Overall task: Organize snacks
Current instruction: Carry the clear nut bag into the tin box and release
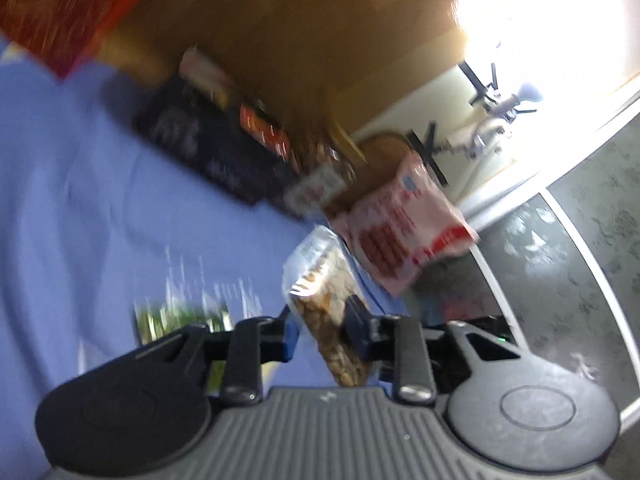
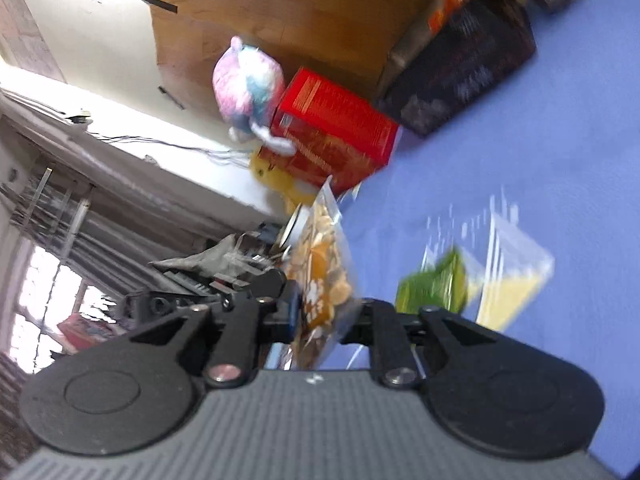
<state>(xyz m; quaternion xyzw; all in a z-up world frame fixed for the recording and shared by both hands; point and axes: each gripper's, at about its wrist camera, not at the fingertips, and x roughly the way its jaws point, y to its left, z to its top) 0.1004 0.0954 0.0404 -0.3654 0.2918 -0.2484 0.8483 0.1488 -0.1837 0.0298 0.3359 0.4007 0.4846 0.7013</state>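
Above the blue sheet [image 2: 540, 160], both tongs [image 1: 320, 330] [image 2: 326, 312] clamping snack bags, red box [image 2: 336, 132] and dark box [image 2: 468, 60] beyond.

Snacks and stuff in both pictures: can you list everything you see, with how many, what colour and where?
bag of nuts: one, clear with brown nuts, pinched in the left tongs
bag of orange snacks: one, clear with orange and yellow pieces, pinched in the right tongs
pink packet: one, pink and red, at the sheet's edge
green packet: one, green, on the sheet
clear bag: one, see-through with pale yellow contents, beside the green packet
red box: one, red, on the sheet
dark box: one, black, by the wooden board
plush toy: one, pink and blue, behind the red box
sheet: one, blue
left tongs: black, shut
right tongs: black, shut
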